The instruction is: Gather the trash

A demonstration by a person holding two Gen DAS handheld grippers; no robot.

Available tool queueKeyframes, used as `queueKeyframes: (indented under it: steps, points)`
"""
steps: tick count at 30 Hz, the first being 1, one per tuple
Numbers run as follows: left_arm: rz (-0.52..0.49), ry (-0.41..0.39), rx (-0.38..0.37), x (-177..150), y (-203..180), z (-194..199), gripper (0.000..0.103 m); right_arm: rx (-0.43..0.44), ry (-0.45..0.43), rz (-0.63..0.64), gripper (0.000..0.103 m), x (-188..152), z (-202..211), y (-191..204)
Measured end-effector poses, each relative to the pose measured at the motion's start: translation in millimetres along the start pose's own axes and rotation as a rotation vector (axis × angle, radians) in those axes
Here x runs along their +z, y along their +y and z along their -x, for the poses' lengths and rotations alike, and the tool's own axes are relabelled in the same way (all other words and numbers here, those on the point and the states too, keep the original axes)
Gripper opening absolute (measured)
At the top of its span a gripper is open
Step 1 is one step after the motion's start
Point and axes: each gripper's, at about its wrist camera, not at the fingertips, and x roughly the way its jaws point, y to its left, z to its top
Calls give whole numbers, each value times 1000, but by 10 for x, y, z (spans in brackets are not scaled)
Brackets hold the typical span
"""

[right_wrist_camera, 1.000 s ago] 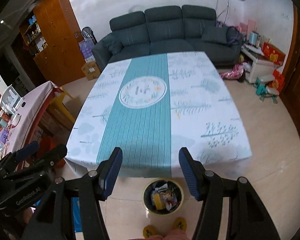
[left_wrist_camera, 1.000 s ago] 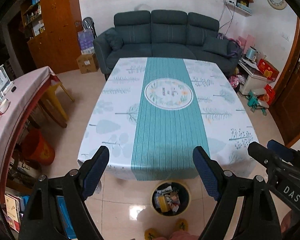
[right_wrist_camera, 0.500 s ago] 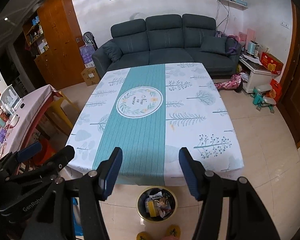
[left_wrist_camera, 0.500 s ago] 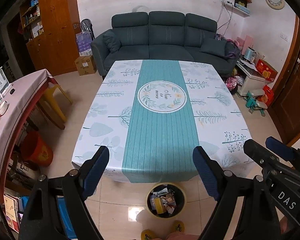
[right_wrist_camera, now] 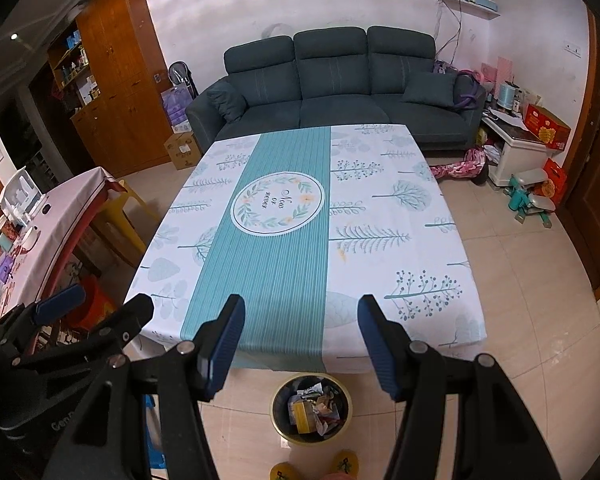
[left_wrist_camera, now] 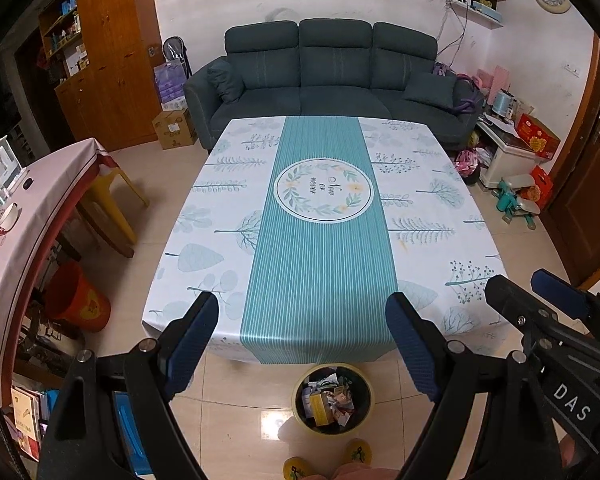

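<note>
A round waste bin (left_wrist_camera: 333, 399) (right_wrist_camera: 311, 407) with a yellow rim stands on the tiled floor just in front of the table's near edge, filled with crumpled paper and wrappers. The table (left_wrist_camera: 440, 216) (right_wrist_camera: 400, 216) wears a white and teal leaf-print cloth, and no trash shows on it. My left gripper (left_wrist_camera: 302, 312) hangs open above the near table edge, nothing between its blue pads. My right gripper (right_wrist_camera: 300, 312) is open too, also empty, and shows at the right edge of the left wrist view (left_wrist_camera: 540, 296).
A dark sofa (left_wrist_camera: 332, 76) stands behind the table. At the left are a side table with a pink cloth (left_wrist_camera: 40, 208), a yellow stool (left_wrist_camera: 116, 208) and a red bucket (left_wrist_camera: 76, 300). Boxes and toys (left_wrist_camera: 520, 196) clutter the right. Yellow slippers (left_wrist_camera: 356, 456) show at the bottom.
Both views have drawn back from the table: the whole cloth, more floor and more of the far wall now show, and the bin sits clear of the table's near edge.
</note>
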Motion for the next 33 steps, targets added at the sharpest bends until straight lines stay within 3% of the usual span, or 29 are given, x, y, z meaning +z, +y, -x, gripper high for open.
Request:
queueKeyframes:
  steps: [33]
  points:
    - [-7,51,6,-18,-176,-168,84,20,37,6,59,15,-177,-248]
